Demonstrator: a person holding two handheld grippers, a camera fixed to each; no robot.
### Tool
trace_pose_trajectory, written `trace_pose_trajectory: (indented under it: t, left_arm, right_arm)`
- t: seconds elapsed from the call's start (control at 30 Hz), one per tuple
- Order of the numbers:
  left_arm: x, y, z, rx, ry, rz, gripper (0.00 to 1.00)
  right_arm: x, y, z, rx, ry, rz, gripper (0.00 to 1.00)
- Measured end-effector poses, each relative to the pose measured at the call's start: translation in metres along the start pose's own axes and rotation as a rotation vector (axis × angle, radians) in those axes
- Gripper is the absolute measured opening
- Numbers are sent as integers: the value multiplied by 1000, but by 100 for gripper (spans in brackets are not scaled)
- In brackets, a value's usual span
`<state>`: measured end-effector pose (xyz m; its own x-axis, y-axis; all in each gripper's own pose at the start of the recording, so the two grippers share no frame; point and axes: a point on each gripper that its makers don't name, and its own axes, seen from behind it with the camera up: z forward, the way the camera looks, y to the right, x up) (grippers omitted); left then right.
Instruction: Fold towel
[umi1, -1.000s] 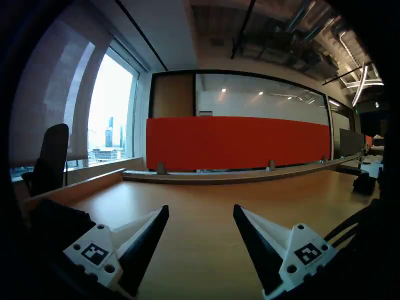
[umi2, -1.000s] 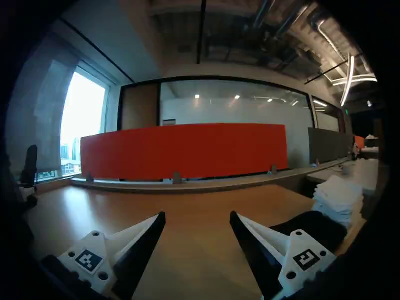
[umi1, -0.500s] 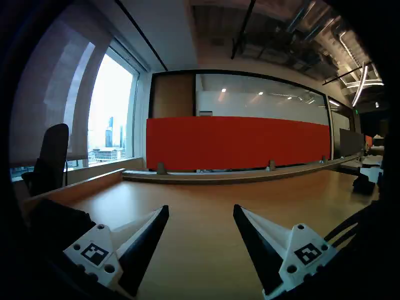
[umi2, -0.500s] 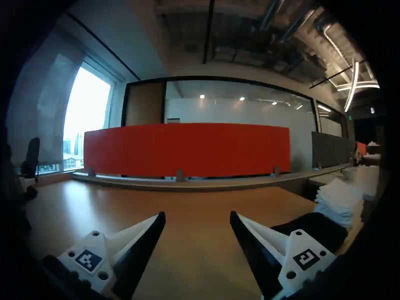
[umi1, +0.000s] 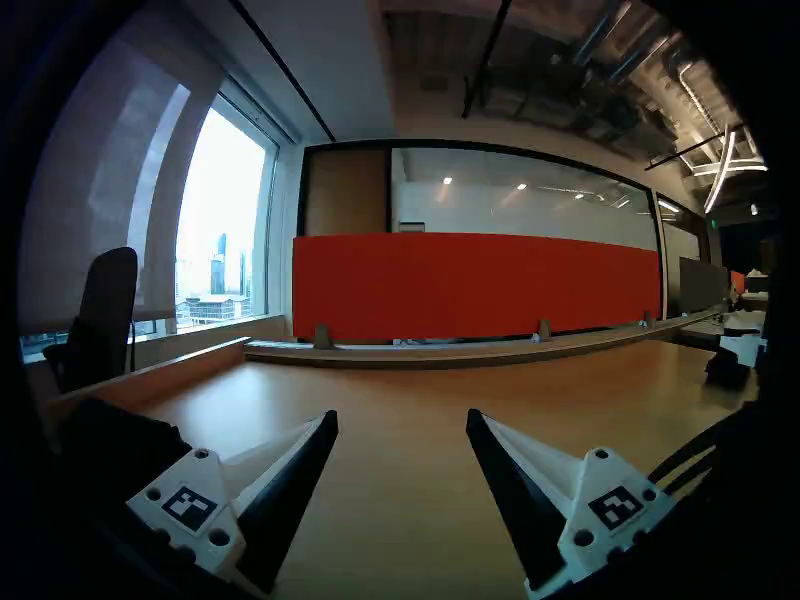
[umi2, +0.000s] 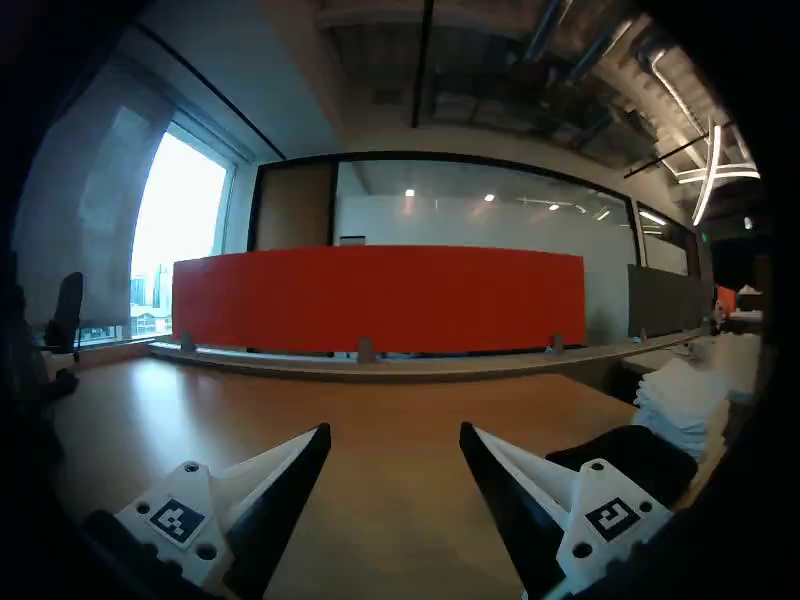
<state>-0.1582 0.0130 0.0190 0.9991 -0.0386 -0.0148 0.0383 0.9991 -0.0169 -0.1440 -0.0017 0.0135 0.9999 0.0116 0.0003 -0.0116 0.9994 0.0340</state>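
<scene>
My left gripper (umi1: 400, 415) and right gripper (umi2: 394, 428) both stand apart, empty, low over the smooth tan wooden surface (umi2: 400, 400). In the right gripper view a stack of folded white towels (umi2: 685, 400) sits at 3 o'clock, with a long red partition (umi2: 380, 300) beyond at 12.

A desk (umi1: 400, 400) is spread beneath the left fingers (umi1: 285, 480), with a partition (umi1: 470, 285) set behind it and a chair (umi1: 100, 320) placed left. Stacked towels (umi2: 685, 400) are seen right of the right fingers (umi2: 500, 490).
</scene>
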Motion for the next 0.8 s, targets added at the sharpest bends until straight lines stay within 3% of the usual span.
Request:
trace_pose_trajectory:
  t: [0.8]
  left_arm:
    - [1,1,-1,0,0,0,95]
  right_arm:
    - [0,2,0,-6,-1,0,100]
